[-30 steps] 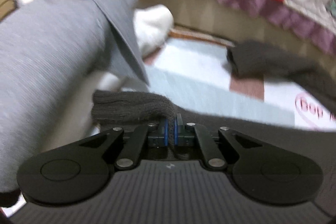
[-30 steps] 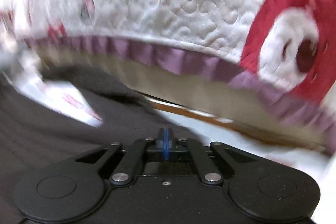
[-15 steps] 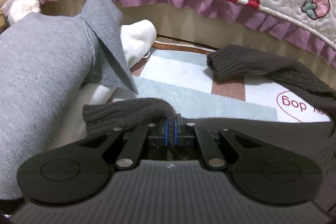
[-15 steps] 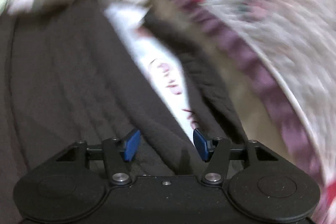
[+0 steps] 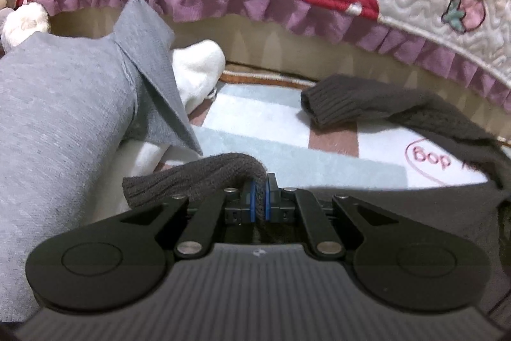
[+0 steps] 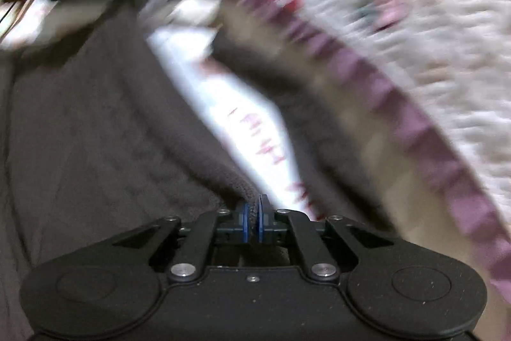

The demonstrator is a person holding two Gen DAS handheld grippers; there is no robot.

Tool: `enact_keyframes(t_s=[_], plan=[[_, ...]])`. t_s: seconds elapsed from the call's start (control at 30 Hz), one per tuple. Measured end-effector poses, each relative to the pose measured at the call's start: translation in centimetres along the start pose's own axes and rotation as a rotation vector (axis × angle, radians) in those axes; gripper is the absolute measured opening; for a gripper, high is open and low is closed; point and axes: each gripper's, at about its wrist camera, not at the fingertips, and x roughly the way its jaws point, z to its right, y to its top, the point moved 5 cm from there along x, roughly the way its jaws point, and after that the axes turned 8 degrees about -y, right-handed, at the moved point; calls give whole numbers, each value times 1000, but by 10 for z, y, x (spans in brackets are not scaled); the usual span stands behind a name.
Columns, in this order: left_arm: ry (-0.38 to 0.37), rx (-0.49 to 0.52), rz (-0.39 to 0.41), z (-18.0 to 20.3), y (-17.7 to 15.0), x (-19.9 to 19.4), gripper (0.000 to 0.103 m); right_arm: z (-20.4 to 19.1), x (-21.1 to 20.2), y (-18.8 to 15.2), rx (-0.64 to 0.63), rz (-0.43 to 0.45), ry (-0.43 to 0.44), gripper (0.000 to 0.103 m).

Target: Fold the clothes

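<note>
A dark brown knit sweater (image 5: 399, 206) lies spread on a striped mat (image 5: 287, 136). My left gripper (image 5: 259, 197) is shut on the sweater's near sleeve cuff (image 5: 191, 181), which droops to the left of the pads. The other sleeve (image 5: 357, 104) lies on the mat farther back. In the blurred right wrist view, my right gripper (image 6: 252, 221) is shut on the edge of the same sweater (image 6: 95, 133), with knit fabric pinched between the blue pads.
A grey garment (image 5: 64, 117) is heaped at the left over something white and fluffy (image 5: 198, 69). A quilted white and red bedcover with a purple frill (image 5: 319, 11) hangs along the back; it runs down the right of the right wrist view (image 6: 415, 123).
My right gripper swung left, opened over the sweater's edge and has closed on it. The left gripper kept its hold on the cuff and barely moved.
</note>
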Motion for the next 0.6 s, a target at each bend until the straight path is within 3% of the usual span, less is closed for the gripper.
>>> enact_keyframes(t_s=[0.1, 0.2, 0.27, 0.33, 0.4, 0.5, 0.57, 0.6], plan=[[15, -3, 38, 0, 14, -6, 4, 28, -1, 13, 128, 46, -65, 6], [38, -27, 90, -1, 38, 1, 4, 52, 16, 26, 264, 38, -97, 6], [93, -36, 97, -2, 47, 18, 5, 62, 44, 27, 365, -63, -60, 9], [180, -39, 79, -2, 49, 44, 7, 69, 73, 22, 389, -129, -110, 22], [201, -53, 56, 1, 37, 63, 12, 75, 83, 13, 383, -155, -191, 23], [179, 27, 66, 18, 16, 64, 17, 98, 53, -7, 544, -156, -191, 39], [174, 202, 70, 38, 3, 54, 24, 114, 11, -31, 661, -136, -154, 42], [161, 244, 71, 45, -1, 47, 31, 122, -11, -44, 710, -126, -137, 48]])
